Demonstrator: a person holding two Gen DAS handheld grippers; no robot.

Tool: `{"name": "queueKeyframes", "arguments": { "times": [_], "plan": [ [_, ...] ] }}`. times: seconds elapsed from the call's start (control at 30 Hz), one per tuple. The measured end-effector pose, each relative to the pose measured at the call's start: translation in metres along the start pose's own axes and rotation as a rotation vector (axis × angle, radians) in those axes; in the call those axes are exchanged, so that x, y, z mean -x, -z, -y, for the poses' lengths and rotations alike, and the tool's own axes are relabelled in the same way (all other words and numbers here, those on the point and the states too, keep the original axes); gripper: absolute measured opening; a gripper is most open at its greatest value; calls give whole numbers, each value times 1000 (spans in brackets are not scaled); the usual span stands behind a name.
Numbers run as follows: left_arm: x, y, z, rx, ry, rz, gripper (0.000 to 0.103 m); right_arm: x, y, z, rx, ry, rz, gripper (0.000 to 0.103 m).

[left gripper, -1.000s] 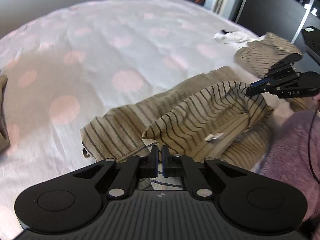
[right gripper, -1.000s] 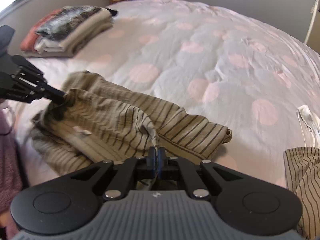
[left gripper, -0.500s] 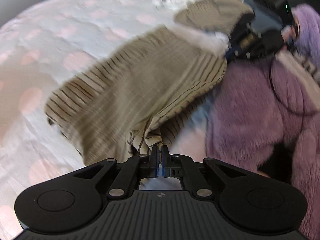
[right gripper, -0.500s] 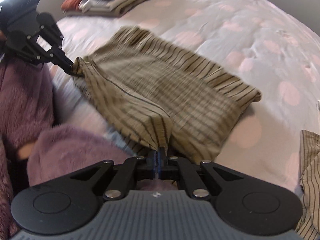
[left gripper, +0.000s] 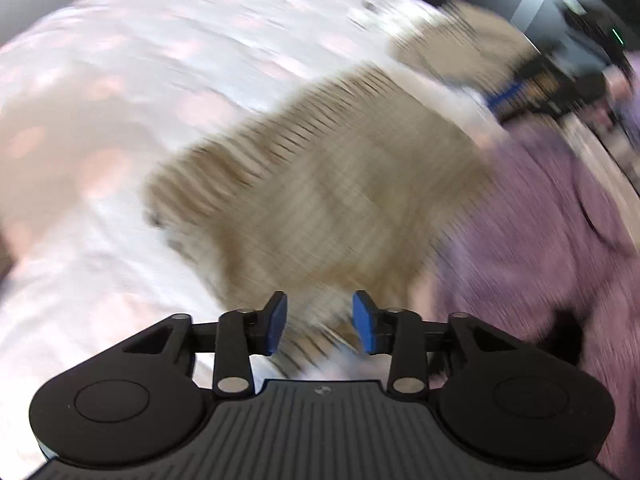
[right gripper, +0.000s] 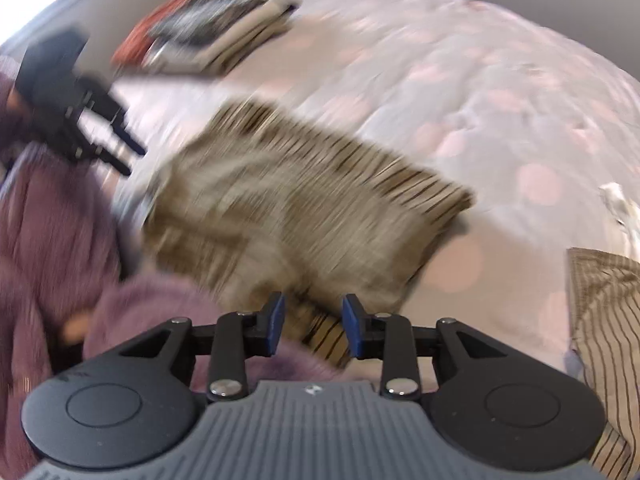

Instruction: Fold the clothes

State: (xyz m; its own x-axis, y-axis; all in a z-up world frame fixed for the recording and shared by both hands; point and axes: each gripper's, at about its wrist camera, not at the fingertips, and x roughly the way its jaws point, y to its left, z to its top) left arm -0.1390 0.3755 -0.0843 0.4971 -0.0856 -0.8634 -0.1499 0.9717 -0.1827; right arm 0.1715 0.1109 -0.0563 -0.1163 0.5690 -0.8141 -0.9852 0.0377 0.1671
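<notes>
Both pairs of jaws have just been opening and are seen partly parted, with nothing pinched between the blue pads. Past the left gripper (left gripper: 320, 322) the near edge of the striped beige garment (left gripper: 332, 200) is seen in the gap, free of the pads; the same is seen at the right gripper (right gripper: 314, 324). The garment is laid flat, roughly rectangular, on the bed (right gripper: 460, 92), whose pale cover is printed with pink dots. A stack of folded clothes (right gripper: 212, 36) is set near the bed's far edge, well apart from the garment, and another striped piece (right gripper: 604, 320) is seen at the right. A grey wall is seen beyond the bed, and dark furniture in the left wrist view. Both grippers are pointed steeply down at the garment's near edge. A fuzzy purple sleeve (left gripper: 560, 220) is seen beside it. Both views are blurred, and no writing can be read.
</notes>
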Motion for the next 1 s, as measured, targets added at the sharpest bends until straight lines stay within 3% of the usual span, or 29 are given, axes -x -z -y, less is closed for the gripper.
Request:
{"name": "queueKeyframes", "arguments": {
  "times": [0.27,0.53,0.6,0.7,0.73,0.77,1.0],
  "plan": [
    [-15,-13,-57,324,-88,155,42,-41,-19,53,-388,94,116,40],
    [-49,-16,-89,490,-74,224,43,-85,-31,81,-543,129,145,41],
    [-55,-15,-93,519,-63,240,35,-96,-32,86,-575,113,147,41],
    [-61,-14,-97,536,-34,262,17,-109,-31,92,-627,76,160,34],
    [-61,-15,-97,533,-32,271,5,-111,-30,94,-644,60,170,20],
    [-61,-15,-97,526,-32,284,2,-112,-28,95,-657,44,180,10],
    [-39,-23,-95,488,-66,431,1,-84,-23,101,-719,21,350,4]
  ]
}}
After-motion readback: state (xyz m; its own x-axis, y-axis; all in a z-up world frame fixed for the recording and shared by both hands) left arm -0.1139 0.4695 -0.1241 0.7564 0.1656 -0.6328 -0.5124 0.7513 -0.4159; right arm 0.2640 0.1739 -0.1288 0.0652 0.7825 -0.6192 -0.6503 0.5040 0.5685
